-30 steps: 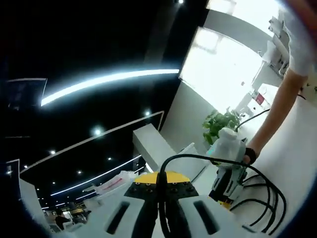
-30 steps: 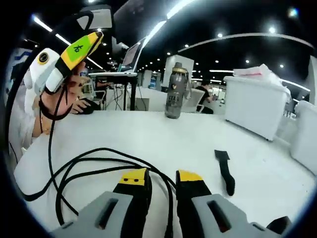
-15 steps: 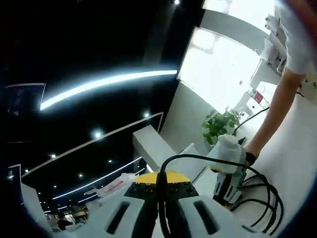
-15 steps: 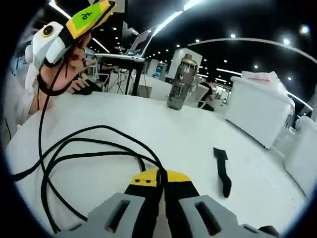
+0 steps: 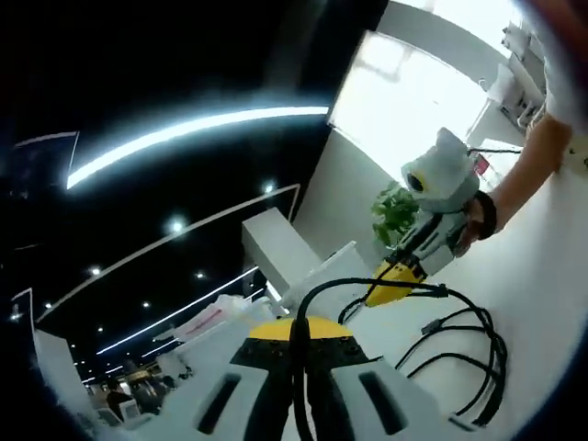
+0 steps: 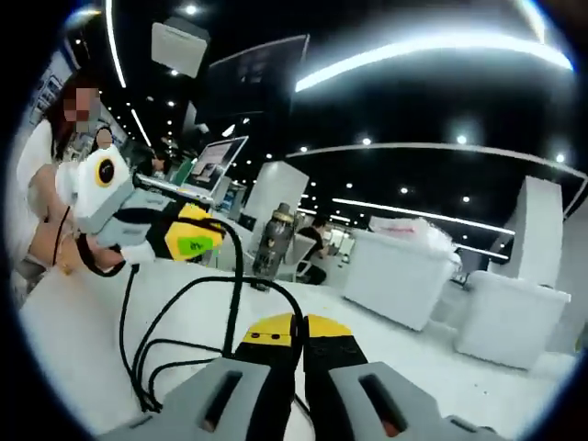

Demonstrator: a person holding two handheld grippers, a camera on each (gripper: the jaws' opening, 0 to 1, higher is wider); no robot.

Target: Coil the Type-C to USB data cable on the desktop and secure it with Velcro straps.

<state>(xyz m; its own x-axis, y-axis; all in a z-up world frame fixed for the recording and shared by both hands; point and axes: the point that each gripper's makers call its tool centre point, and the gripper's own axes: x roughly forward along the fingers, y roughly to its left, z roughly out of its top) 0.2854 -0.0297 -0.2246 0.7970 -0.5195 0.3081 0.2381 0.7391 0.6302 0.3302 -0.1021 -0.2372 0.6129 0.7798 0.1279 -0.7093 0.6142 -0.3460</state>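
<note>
The black data cable runs from my left gripper, which is shut on it, over to my right gripper, whose yellow tips also pinch it. Several slack loops hang down to the white table. In the right gripper view my right gripper is shut on the cable. The left gripper is held close by at the left, with cable trailing from its tip. Both grippers are raised above the table.
A grey bottle stands on the table behind the cable. An open laptop sits on a desk farther back, and white bins stand to the right. A potted plant grows beyond the table's far side.
My right gripper has shut on the cable and lifted it off the table, tilting upward. The two grippers have come closer together; the left one stays shut on the cable.
</note>
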